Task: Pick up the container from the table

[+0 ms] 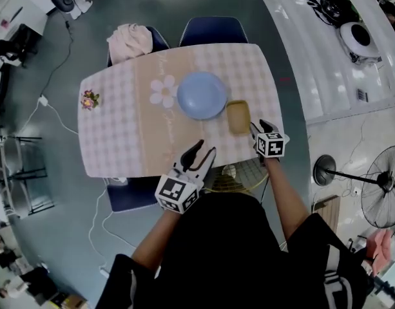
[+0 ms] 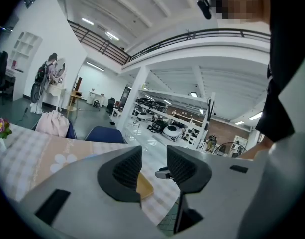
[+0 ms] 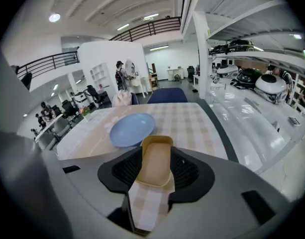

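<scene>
A tan oblong container (image 1: 238,116) lies on the checked tablecloth near the table's (image 1: 113,147) right front corner, just right of a blue plate (image 1: 202,95). My right gripper (image 1: 260,127) is at the container's near right end, jaws open. In the right gripper view the container (image 3: 156,159) fills the gap between the two pads of that gripper (image 3: 156,171); I cannot tell whether they touch it. My left gripper (image 1: 200,154) hovers over the table's front edge, open and empty. In the left gripper view, part of the container (image 2: 144,184) shows through the gap of that gripper (image 2: 153,167).
A small flower vase (image 1: 89,99) stands at the table's left end. Two blue chairs (image 1: 212,29) are behind the table, one with a pink cloth (image 1: 129,40) on it. A wicker stool (image 1: 239,174) is below the front edge. A floor fan (image 1: 383,187) stands at the right.
</scene>
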`<state>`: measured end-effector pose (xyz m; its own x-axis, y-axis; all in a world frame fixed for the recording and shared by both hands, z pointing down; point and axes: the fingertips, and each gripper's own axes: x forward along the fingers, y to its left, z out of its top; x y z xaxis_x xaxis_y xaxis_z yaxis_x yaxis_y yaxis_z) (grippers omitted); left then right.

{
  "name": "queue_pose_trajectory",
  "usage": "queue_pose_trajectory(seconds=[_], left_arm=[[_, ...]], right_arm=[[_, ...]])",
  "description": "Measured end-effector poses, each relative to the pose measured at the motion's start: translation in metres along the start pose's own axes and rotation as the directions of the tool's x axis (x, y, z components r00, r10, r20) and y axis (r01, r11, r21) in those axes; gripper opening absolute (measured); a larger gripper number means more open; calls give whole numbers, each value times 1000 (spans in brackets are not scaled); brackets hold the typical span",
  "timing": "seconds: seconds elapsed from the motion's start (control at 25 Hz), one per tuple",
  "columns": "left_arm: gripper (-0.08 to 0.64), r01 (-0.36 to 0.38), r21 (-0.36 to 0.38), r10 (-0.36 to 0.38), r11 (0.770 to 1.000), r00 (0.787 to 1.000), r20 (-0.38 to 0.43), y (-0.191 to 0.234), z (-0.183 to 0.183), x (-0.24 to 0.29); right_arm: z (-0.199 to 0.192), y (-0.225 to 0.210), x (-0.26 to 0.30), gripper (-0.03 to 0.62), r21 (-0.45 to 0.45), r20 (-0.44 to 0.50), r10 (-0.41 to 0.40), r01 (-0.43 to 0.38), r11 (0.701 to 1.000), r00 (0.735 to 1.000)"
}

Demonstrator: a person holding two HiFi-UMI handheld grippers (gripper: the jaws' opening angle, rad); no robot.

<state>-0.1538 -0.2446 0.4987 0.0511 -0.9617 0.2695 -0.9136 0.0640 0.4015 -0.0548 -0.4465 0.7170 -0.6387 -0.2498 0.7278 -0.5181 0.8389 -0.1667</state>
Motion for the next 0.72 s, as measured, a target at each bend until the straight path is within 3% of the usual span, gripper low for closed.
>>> queue_pose_trajectory(seconds=[0.4, 0.52, 0.72], left_arm=[[139, -122, 16, 123, 992, 991, -48, -5, -10, 11], [140, -148, 70, 153, 986, 986, -61, -9, -18, 11], [139, -189, 86, 194, 978, 980, -50, -20, -24, 7]], right_arm=[[-44, -42, 92, 161, -17, -162, 25, -28, 999, 986], [-52, -45, 105, 140, -35, -182, 25, -32, 999, 983], [-55, -42, 119, 69, 2, -177, 46, -46, 999, 983]])
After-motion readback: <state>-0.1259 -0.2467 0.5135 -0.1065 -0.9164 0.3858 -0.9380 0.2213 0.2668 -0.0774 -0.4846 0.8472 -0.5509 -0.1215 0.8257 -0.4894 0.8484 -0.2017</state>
